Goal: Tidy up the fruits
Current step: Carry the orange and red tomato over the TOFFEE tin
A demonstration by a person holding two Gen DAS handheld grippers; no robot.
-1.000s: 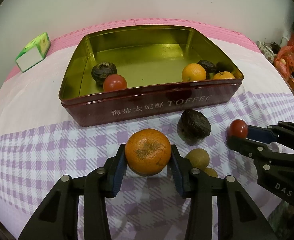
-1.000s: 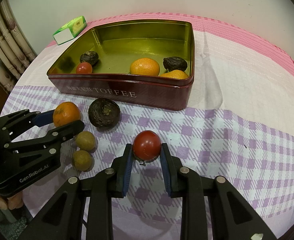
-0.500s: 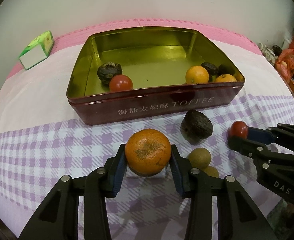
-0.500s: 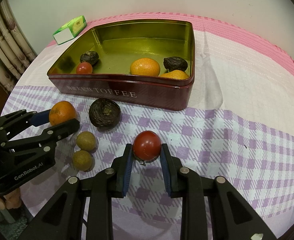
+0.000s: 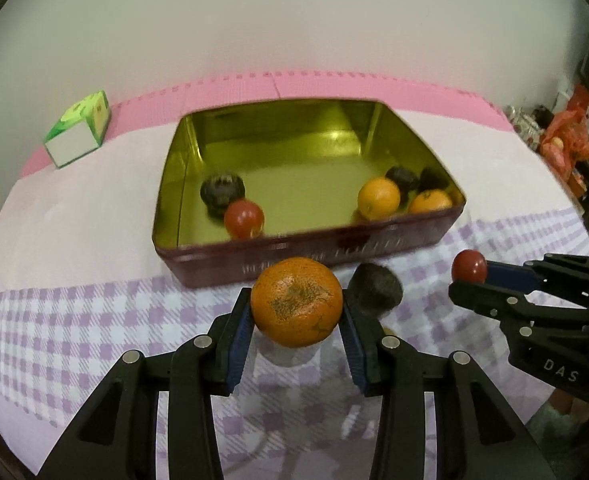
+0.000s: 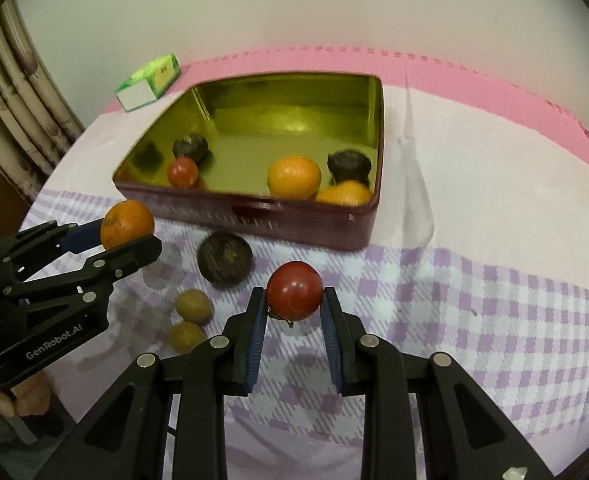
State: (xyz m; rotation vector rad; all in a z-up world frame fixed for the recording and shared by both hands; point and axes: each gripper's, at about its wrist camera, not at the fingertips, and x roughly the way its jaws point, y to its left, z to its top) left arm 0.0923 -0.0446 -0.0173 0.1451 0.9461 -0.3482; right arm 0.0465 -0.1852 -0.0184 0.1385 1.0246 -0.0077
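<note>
My left gripper is shut on an orange mandarin and holds it above the cloth, in front of the tin; it shows in the right wrist view too. My right gripper is shut on a red tomato, also held above the cloth; it also shows in the left wrist view. The dark red toffee tin with a gold inside holds a tomato, two oranges and dark passion fruits.
A dark passion fruit and two small brown fruits lie on the purple checked cloth between the grippers. A green and white carton lies behind the tin's left. A wall stands behind the table.
Both grippers have risen with their fruit and tilted up; the tin now sits lower and farther in both views. The left gripper has also moved toward the tin.
</note>
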